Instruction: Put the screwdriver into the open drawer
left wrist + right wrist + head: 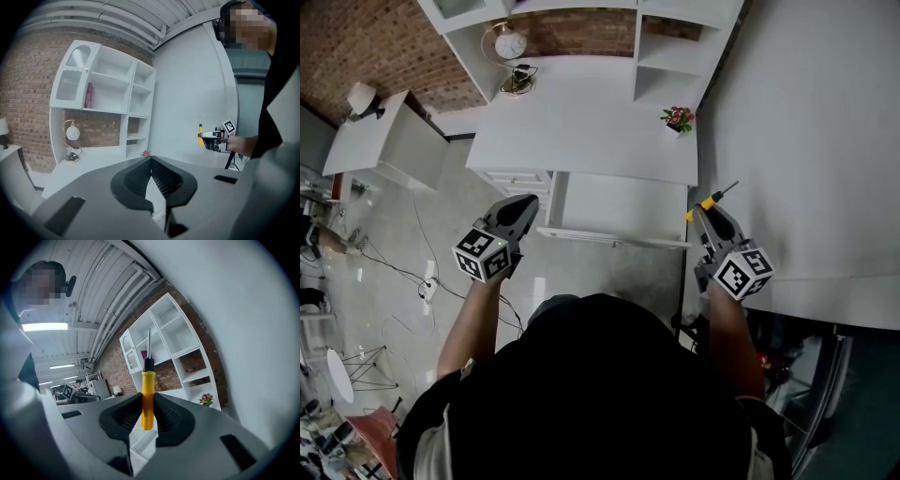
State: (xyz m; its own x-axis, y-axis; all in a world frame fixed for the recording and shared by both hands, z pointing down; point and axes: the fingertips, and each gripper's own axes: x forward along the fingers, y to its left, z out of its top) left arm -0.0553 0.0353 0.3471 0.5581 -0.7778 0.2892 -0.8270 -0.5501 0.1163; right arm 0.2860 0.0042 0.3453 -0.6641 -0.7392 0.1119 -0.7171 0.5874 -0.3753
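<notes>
Grips the yellow-handled screwdriver [713, 198] upright in the right gripper [708, 209] beside the right front corner of the open drawer [614, 239], holds the left gripper [528, 204] closed on nothing near its left side, should swing inward and lay the shaft flat before release

Overhead; two low, seemingly toward shelves [117, 89]

In the head view the screwdriver [711, 200] shows only a bit of yellow handle and its thin shaft; the rest is hidden inside the right gripper [705, 212]. The shelf unit [670, 56] is cut off by the top edge, and the clock [510, 44] face is too small to read. Between the jaws in the right gripper view, only a sliver of the drawer [142, 442] shows. The left gripper [151, 160] covers nearly everything below the desk top [91, 164] in its own view.
</notes>
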